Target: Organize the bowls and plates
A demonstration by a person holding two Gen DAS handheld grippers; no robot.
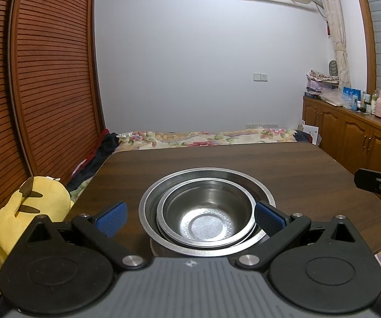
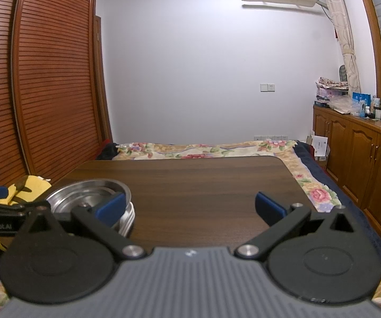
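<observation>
The steel dishes sit nested in one stack on the dark wooden table [image 1: 243, 159]: a smaller bowl [image 1: 206, 212] inside a wider, shallower one [image 1: 164, 185], near the table's front left part. The left gripper [image 1: 189, 218] is right at the stack, squarely in front of it, its blue-padded fingers spread wide; the right pad looks to be over or touching the outer rim, though I cannot tell which. The right gripper [image 2: 190, 208] hovers over bare tabletop, fingers likewise apart and holding nothing, with the stack [image 2: 89, 198] off to its left. So the left hand is clearly the nearer one. The stack being round, no approach angle matters much.
</observation>
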